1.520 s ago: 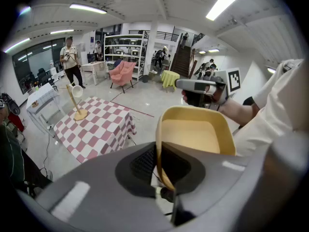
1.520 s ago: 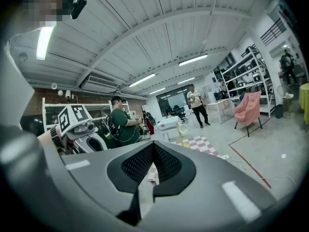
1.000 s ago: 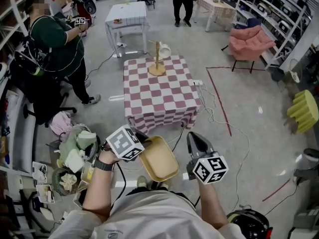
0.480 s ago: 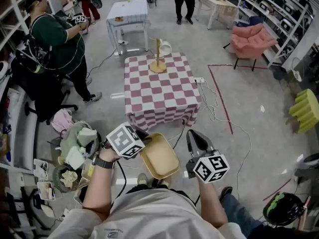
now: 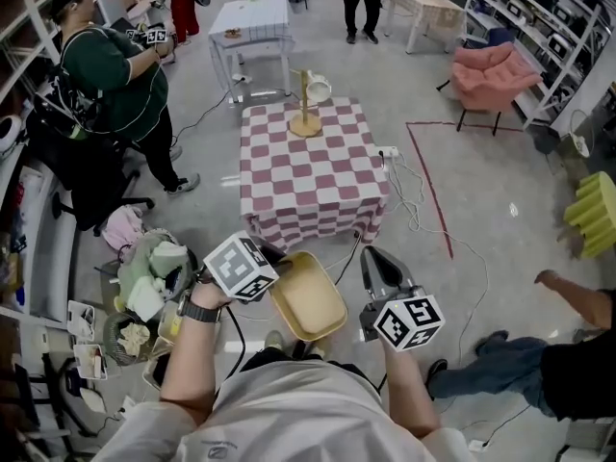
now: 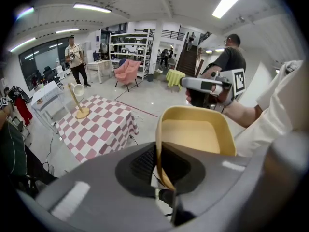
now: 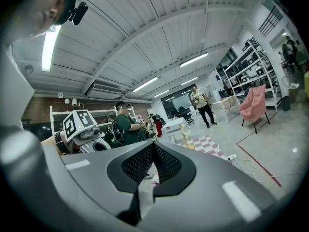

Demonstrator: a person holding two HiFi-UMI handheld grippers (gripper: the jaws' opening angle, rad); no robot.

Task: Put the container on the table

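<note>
A shallow yellow container (image 5: pixel 308 296) hangs in front of my body, held by its rim in my left gripper (image 5: pixel 272 269), which is shut on it. In the left gripper view the container (image 6: pixel 195 135) stands tilted, its edge pinched between the jaws. My right gripper (image 5: pixel 377 263) is beside the container on the right, shut with nothing in it; its pads (image 7: pixel 153 164) meet. The table (image 5: pixel 310 171) with a red-and-white checked cloth stands ahead of me, a couple of steps away, also seen as the checked table (image 6: pixel 94 127).
A wooden stand with a white cup (image 5: pixel 308 104) is on the table's far edge. A person in green (image 5: pixel 111 85) stands left. A cluttered basket (image 5: pixel 149 287) is at my left. A white power strip and cables (image 5: pixel 395 162) lie right of the table. A person's legs (image 5: pixel 520 373) are on the floor at right.
Both grippers and the container keep the same pose. The view has drifted slightly nearer the table. A person's legs and arm have come into view at the lower right.
</note>
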